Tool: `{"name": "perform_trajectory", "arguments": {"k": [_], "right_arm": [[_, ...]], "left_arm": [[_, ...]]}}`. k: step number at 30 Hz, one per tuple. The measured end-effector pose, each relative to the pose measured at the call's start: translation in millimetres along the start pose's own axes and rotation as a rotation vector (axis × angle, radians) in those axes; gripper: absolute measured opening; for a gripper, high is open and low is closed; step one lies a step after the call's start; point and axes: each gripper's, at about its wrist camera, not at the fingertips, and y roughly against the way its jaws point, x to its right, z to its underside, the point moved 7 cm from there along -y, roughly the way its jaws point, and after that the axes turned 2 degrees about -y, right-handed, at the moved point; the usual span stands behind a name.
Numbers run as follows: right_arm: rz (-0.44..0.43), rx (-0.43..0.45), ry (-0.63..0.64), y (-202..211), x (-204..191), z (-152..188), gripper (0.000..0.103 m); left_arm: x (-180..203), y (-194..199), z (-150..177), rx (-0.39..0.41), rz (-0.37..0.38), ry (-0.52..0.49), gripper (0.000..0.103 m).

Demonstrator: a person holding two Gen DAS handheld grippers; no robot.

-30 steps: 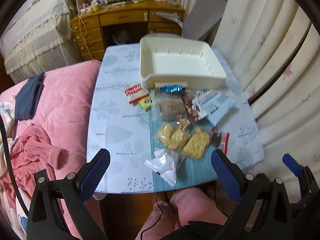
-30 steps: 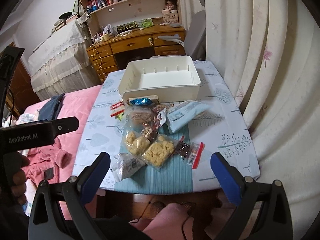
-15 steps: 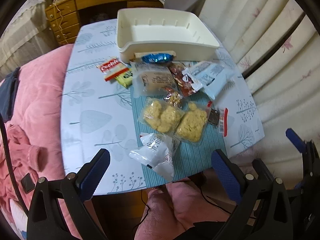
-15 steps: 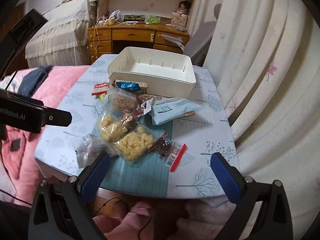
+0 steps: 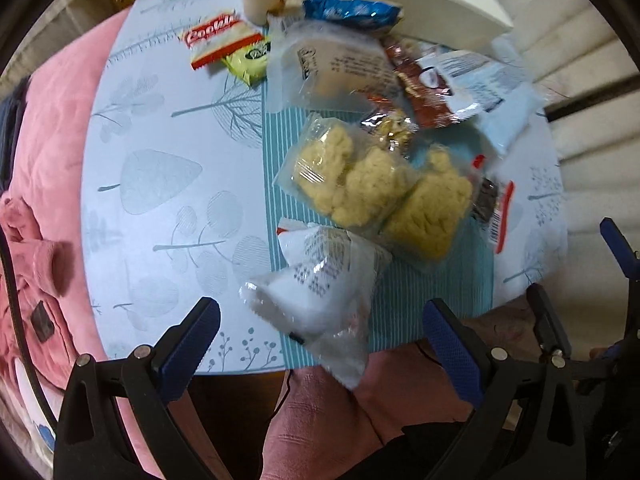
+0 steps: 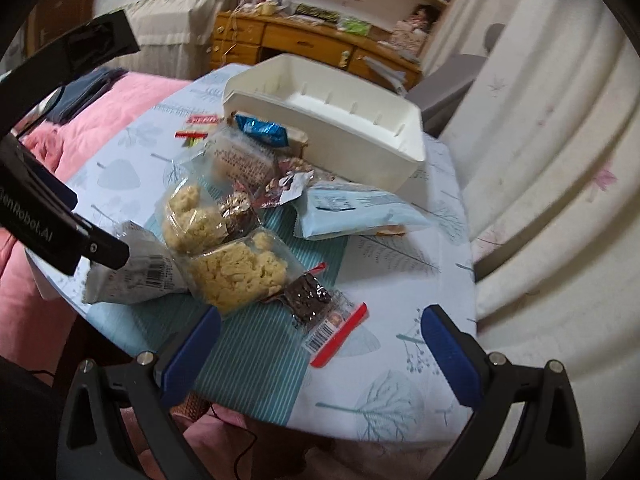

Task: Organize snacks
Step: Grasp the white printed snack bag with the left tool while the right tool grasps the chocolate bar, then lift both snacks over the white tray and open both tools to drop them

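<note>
Where legible, red packet [image 5: 219,38] reads "Cookie"

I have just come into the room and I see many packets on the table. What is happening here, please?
A person holds a gripper in each hand over a table of snacks. Both the left gripper and the right gripper are open and hold nothing. The left one hangs above a white packet at the near edge, the right one near a dark bar. The white bin behind the pile is empty.
</note>
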Motion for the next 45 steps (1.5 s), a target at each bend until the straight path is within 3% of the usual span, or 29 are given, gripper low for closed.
{"name": "perform_trajectory", "arguments": {"k": [6,12,19,24,28,34,45], "right_arm": [[-0.082,-0.079,0.070,-43,6,6,0.101],[-0.207,-0.159,0.140,-78,8,18,0.089],[-0.323,-0.186,0.217,-99,-7,24,0.081],[-0.354,-0.203,0.278,-106,-15,22,0.072],[-0.380,-0.208,0.253,-105,-12,21,0.060],[-0.423,-0.234,0.254,-101,-4,18,0.056],[-0.498,-0.272,0.220,-98,17,22,0.052]], "left_arm": [[-11,-32,-11,-0.135,0.000,0.136,0.101],[-18,-55,-14,-0.220,-0.007,0.264,0.101],[-35,-71,-6,-0.238,-0.033,0.375,0.095],[-42,-75,-5,-0.244,-0.038,0.398,0.089],[-34,-73,-3,-0.261,-0.016,0.442,0.084],[-36,-72,5,-0.283,0.012,0.472,0.074],[-48,-40,26,-0.317,0.016,0.529,0.074]]}}
